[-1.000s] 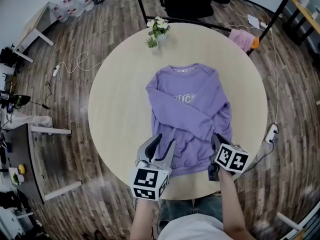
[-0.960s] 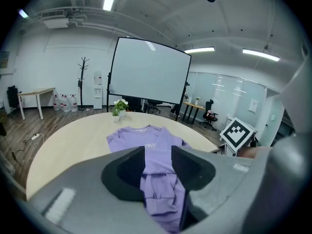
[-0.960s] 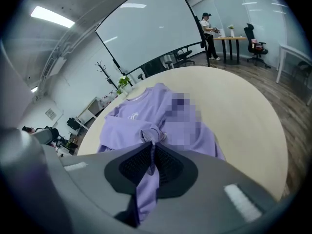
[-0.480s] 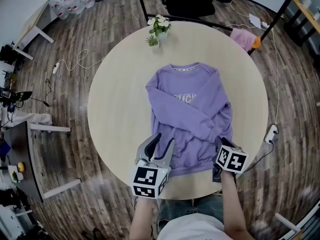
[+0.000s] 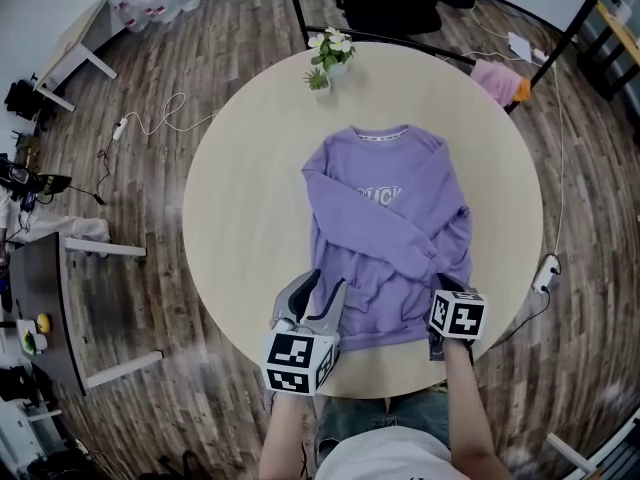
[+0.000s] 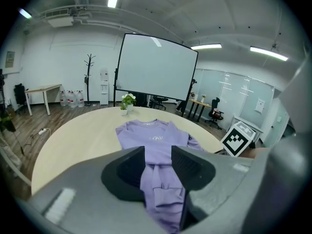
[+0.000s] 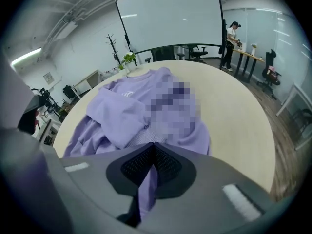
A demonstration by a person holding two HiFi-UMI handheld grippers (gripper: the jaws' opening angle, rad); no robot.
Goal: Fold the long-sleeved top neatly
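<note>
lowered, right claw (image 7: pixel 152 152) points steeply down, just closed on top (image 5: pixel 385 218).

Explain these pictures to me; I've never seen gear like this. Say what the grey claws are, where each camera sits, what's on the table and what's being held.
There is no robot here: a person holds a two-jaw gripper in each hand. The top-down picture comes from a camera on the person's head. The other two come from cameras riding on the grippers, each looking along its own jaws. On the round table lies a purple long-sleeved top with a sleeve folded across its front, and a small potted plant stands at the far edge. The right gripper has just been closing its jaws and now pinches the top's near edge. The left gripper is open, its jaws apart over that same edge, gripping nothing.
</note>
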